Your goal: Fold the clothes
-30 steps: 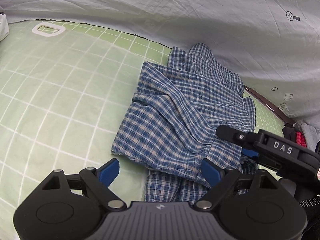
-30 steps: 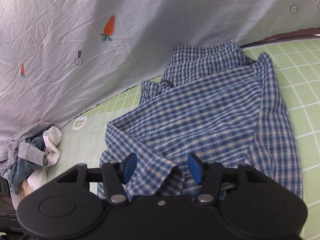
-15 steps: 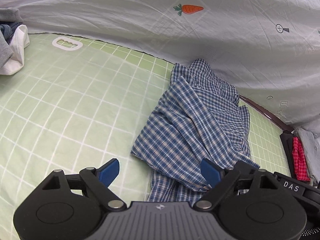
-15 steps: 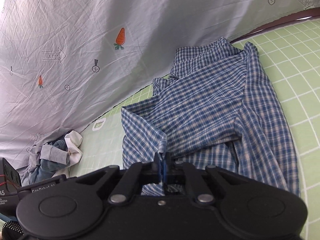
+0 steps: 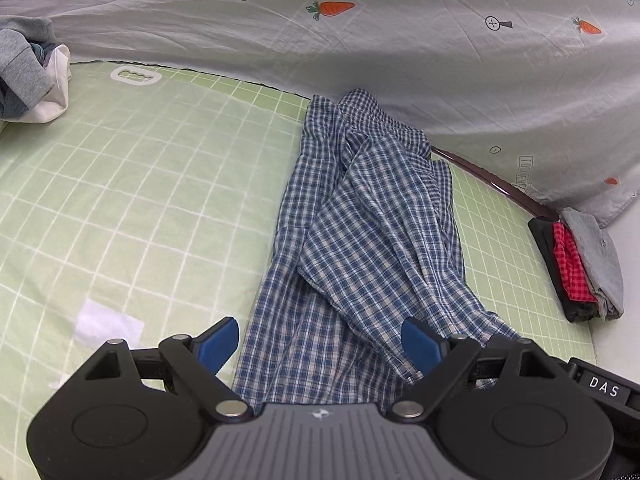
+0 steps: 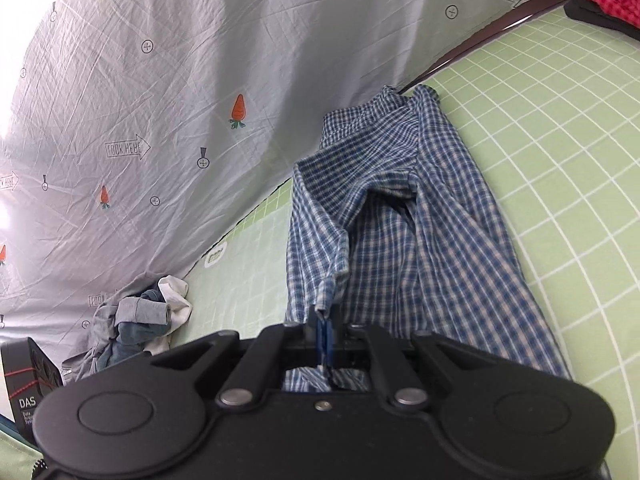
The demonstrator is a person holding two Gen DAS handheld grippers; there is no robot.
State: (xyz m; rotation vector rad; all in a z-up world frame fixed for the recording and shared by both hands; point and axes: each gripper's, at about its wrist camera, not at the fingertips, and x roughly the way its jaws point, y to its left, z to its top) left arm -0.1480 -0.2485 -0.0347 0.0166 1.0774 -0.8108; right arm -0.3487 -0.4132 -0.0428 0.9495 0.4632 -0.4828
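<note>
A blue and white checked shirt (image 5: 360, 240) lies stretched out along the green grid mat (image 5: 140, 180), its collar end near the grey sheet at the back. My left gripper (image 5: 320, 340) hangs open above the shirt's near end, its blue pads wide apart and touching nothing. In the right wrist view the same shirt (image 6: 420, 220) runs away from me. My right gripper (image 6: 323, 334) is shut on a pinched edge of the shirt, and the cloth rises in a taut fold from the mat up to the pads.
A heap of grey and white clothes (image 5: 28, 76) lies at the mat's far left, also seen as the heap (image 6: 136, 320). A folded stack with red check cloth (image 5: 576, 268) sits at the right edge. A grey carrot-print sheet (image 5: 360, 40) hangs behind. A white label (image 5: 108, 320) lies on the mat.
My right gripper shut on the shirt's edge and pulled it toward me, drawing the bunched shirt out long and narrow. My left gripper drew back, still open.
</note>
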